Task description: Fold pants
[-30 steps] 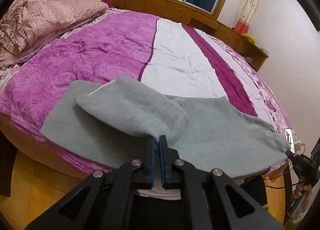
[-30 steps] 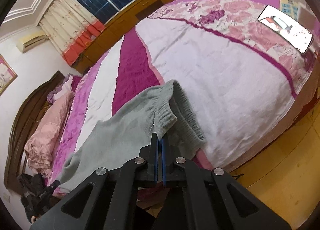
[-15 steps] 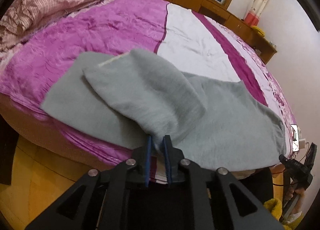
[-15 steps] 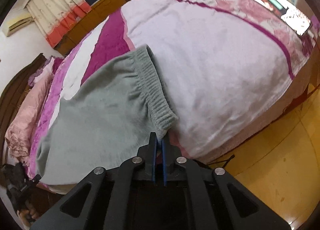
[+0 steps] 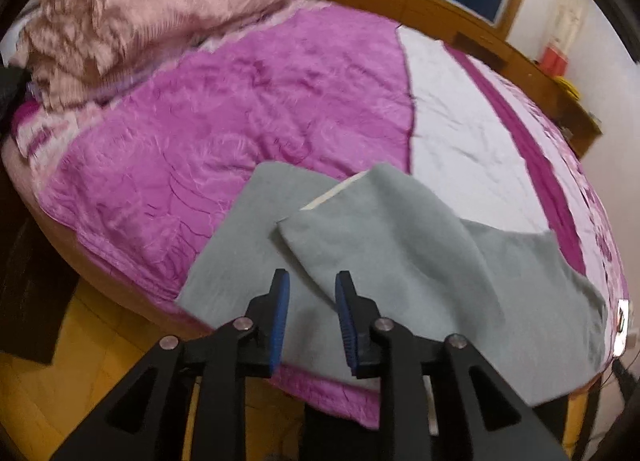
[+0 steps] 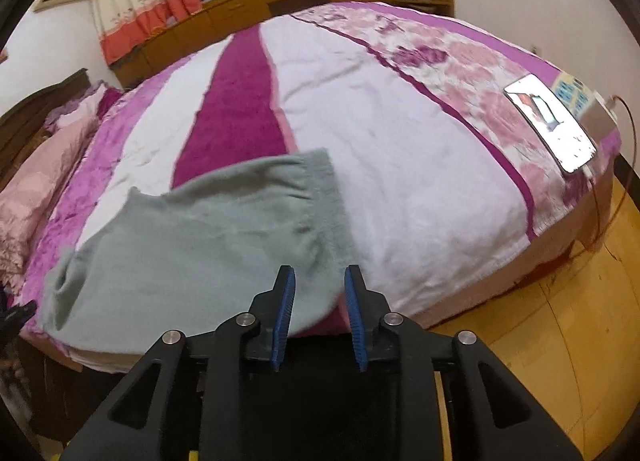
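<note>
- Both hand-held grippers let go within the last half second: the left hand-held gripper (image 5: 309,293) and the right hand-held gripper (image 6: 320,287) were pinched on grey cloth, and now each has its blue pads apart with nothing between them.
- Bed (image 5: 248,109) unchanged; purple and white cover underneath.
- Pants (image 5: 420,273) now lie released along the near edge of the bed; one leg is laid over the other at a slant, edges not matched.
- Waistband (image 6: 334,197) flat on the white stripe, no longer lifted.
- Phone (image 6: 550,123) well apart, far corner.
- Judgement: first lengthwise fold set down; next comes a re-grip to square or halve it.
</note>
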`<state>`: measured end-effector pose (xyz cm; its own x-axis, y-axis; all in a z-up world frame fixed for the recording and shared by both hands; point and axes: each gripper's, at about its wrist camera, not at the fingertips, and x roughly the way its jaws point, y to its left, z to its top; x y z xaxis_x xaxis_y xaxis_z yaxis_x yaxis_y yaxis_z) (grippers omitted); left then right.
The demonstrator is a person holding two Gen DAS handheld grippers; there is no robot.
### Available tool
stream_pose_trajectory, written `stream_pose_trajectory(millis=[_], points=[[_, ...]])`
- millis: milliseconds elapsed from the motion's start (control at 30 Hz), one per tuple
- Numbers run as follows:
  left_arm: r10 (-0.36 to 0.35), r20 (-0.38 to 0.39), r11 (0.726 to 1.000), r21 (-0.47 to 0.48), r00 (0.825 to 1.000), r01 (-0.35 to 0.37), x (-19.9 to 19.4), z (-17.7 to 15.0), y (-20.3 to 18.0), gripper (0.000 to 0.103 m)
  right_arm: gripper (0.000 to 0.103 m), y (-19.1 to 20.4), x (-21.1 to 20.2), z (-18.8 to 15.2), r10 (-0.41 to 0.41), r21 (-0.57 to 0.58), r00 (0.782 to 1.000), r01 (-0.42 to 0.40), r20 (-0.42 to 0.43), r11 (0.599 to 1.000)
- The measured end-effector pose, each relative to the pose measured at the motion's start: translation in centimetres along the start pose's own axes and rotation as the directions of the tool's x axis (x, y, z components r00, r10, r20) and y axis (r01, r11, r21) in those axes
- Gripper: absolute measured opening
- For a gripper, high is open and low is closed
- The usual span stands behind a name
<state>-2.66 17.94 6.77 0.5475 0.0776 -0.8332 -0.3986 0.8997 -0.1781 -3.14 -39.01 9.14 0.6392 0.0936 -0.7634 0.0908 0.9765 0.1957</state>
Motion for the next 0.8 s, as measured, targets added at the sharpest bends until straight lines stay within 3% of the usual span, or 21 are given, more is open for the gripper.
stream_pose_trajectory(millis=[67,200,300,433,533,567,600,733,800], points=[[-0.012,-0.037,0.998,-0.054,0.999,0.01,1.6,0.7,0.5,0.024,0.02,1.1,0.8,0.2,0.014,-0.035,1.0,-0.015,-0.015,0.999],[-0.022,-0.027,0.997,-0.078,0.999,0.02,2.9,1.6,0.7,0.024,0.02,3.1,3.2,0.4,0.045,-0.075,0.998,-0.049,-0.05,0.996],[-0.026,-0.023,0.997,-0.074,0.999,0.024,3.5,2.1,0.4,0.024,0.02,3.7,5.0,0.3,0.043,-0.08,0.997,-0.048,-0.071,0.996],[-0.026,-0.01,0.999,-0.048,1.0,0.025,4.2,2.4,-0.3,0.024,0.021,3.7,8.6,-0.9,0.034,-0.057,0.984,-0.044,-0.172,0.997],[-0.01,-0.004,1.0,-0.001,1.0,0.01,4.7,2.4,-0.9,0.024,0.021,3.5,8.9,-1.4,0.044,-0.049,0.989,-0.052,-0.143,0.997],[-0.008,0.006,1.0,0.011,1.0,0.008,4.7,2.3,-1.0,0.021,0.021,3.4,8.9,-1.5,0.05,-0.048,0.989,-0.057,-0.141,0.997],[-0.011,0.017,1.0,0.019,1.0,0.011,4.7,2.3,-1.1,0.007,0.021,3.3,8.9,-1.5,0.057,-0.048,0.989,-0.064,-0.139,0.997],[-0.008,0.081,1.0,0.019,0.997,0.007,3.1,2.4,-0.8,0.004,0.021,2.6,8.9,-1.6,0.086,-0.032,0.986,-0.091,-0.14,0.995],[0.045,0.147,0.999,0.018,0.988,-0.048,1.3,2.3,-0.3,0.004,0.021,2.5,8.8,-1.7,0.089,-0.032,0.987,-0.095,-0.137,0.995]])
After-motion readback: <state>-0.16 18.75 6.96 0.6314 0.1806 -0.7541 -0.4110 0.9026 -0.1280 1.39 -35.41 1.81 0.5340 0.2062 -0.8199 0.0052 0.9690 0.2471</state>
